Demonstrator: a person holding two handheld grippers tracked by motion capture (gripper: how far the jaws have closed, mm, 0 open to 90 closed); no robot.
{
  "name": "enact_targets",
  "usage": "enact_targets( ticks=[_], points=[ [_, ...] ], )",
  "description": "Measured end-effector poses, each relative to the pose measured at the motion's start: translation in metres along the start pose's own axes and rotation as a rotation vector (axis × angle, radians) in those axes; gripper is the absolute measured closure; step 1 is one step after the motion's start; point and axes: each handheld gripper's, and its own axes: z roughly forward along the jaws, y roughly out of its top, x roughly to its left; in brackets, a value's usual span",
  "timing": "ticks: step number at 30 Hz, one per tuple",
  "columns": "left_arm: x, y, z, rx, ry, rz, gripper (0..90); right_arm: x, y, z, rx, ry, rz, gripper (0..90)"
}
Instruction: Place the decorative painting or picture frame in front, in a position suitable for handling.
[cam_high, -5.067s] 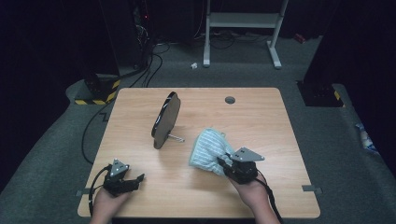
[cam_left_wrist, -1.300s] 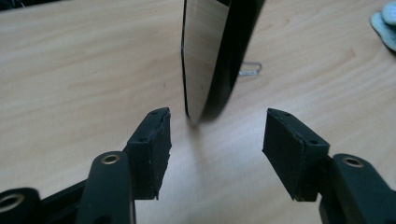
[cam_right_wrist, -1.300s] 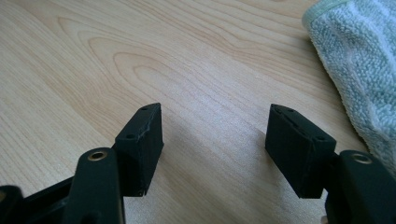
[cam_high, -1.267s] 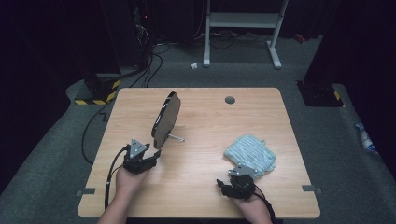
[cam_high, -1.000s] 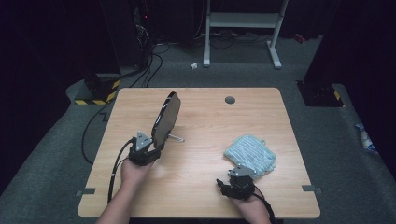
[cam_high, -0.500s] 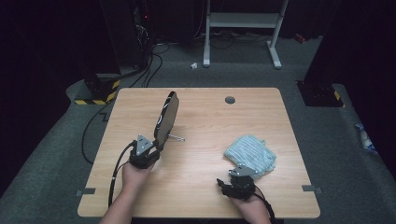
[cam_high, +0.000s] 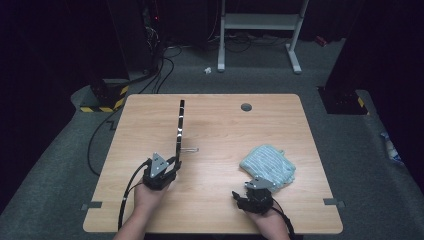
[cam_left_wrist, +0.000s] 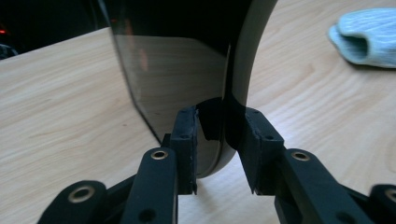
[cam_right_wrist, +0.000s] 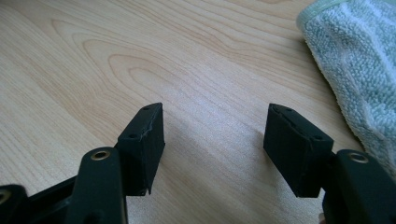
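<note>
1. The left gripper (cam_high: 172, 163) sat at the near left of the table (cam_high: 150, 120), held by the person's left hand (cam_high: 150, 192), with its cable looping off the near edge.
2. Its jaws had just been closing and were pinching the near rim of the mirror (cam_high: 179, 127); in the left gripper view both pads pressed the edge of the mirror (cam_left_wrist: 187, 65), one on the glass side, one on the grey back.
3. The mirror stood upright on edge, seen nearly edge-on from the high view, running from the left gripper toward the far side of the table, left of centre. A thin metal stand wire (cam_high: 190, 149) stuck out to its right, lying on the wood.
4. A light blue towel (cam_high: 267, 166) lay folded at the near right, well apart from the mirror.
5. The right gripper (cam_high: 252, 192) rested at the near right edge, just near of the towel. In the right gripper view its jaws stood spread over bare wood with nothing between them, the towel (cam_right_wrist: 355, 60) just beside the right pad.
</note>
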Motion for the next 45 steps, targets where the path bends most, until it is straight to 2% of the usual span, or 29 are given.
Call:
enact_targets(
  ticks=[4, 12, 20, 31, 39, 45],
  points=[
    [-0.006, -0.002, -0.002, 0.004, -0.029, 0.008, 64.9, 0.000, 0.000, 0.000, 0.000, -0.003, -0.002, 38.4],
    [-0.008, -0.001, -0.006, -0.016, -0.075, -0.039, 64.5, -0.002, 0.000, 0.000, -0.005, 0.010, 0.011, 38.9],
    [-0.012, 0.001, -0.007, -0.027, -0.093, -0.045, 63.5, -0.001, 0.000, 0.000, -0.006, 0.008, 0.011, 38.9],
    [-0.021, 0.006, 0.002, -0.028, -0.128, -0.039, 62.3, -0.004, -0.001, -0.001, -0.015, 0.023, 0.042, 40.4],
    [-0.025, 0.011, 0.010, -0.034, -0.152, -0.037, 61.8, -0.002, -0.001, 0.000, -0.014, 0.003, 0.021, 40.5],
    [-0.027, 0.014, 0.017, -0.035, -0.158, -0.037, 61.7, -0.003, -0.001, 0.000, -0.014, 0.005, 0.023, 40.4]
  ],
)
